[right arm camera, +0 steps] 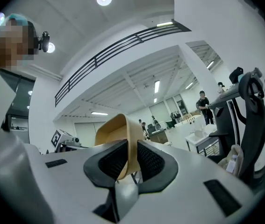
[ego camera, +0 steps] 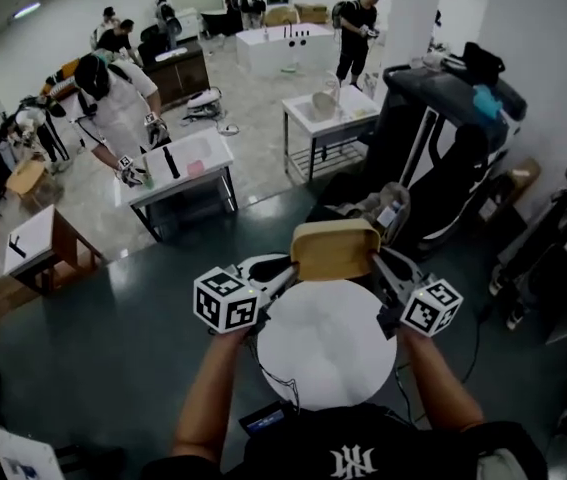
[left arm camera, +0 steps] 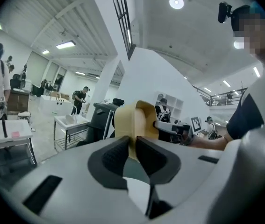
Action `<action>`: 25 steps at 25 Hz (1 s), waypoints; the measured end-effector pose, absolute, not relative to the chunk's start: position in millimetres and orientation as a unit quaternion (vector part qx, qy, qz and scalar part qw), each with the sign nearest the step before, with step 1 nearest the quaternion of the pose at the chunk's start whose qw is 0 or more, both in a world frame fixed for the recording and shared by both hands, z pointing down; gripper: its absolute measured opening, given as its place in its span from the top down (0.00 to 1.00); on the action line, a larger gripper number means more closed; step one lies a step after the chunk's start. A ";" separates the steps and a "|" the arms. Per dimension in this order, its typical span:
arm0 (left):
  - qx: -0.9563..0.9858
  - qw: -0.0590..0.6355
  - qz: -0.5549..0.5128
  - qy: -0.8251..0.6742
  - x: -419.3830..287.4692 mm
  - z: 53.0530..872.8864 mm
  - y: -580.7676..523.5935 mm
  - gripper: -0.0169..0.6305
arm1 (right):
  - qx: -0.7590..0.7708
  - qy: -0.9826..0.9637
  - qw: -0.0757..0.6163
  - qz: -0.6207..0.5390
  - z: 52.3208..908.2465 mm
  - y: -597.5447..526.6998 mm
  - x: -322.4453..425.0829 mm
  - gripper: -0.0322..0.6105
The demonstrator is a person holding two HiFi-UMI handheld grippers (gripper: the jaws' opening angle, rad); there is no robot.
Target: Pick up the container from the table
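Container held over the round white desk.
Left hand-held gripper and right hand-held gripper each clamp an opposite wall.

Tan container in the air
rounded rectangular tub, thin walls, held clear above the round white counter

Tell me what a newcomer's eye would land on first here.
The tan container at centre stands out first, pinched at its rim by the left tool on one side and the right tool on the other. Just below it in the head view lies a round white table. Behind, other people work at white tables.
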State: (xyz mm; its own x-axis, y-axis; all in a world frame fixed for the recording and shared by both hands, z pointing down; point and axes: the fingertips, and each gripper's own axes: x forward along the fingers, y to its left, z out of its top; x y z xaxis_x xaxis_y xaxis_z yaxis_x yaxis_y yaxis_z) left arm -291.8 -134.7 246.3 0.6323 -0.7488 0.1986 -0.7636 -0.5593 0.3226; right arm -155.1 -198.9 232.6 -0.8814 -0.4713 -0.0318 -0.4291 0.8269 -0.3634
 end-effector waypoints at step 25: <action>0.848 0.009 0.011 -0.530 -231.9 95.7 -52.5 0.90 | -0.119 0.974 0.182 -0.065 87.3 -131.5 -100.8 0.82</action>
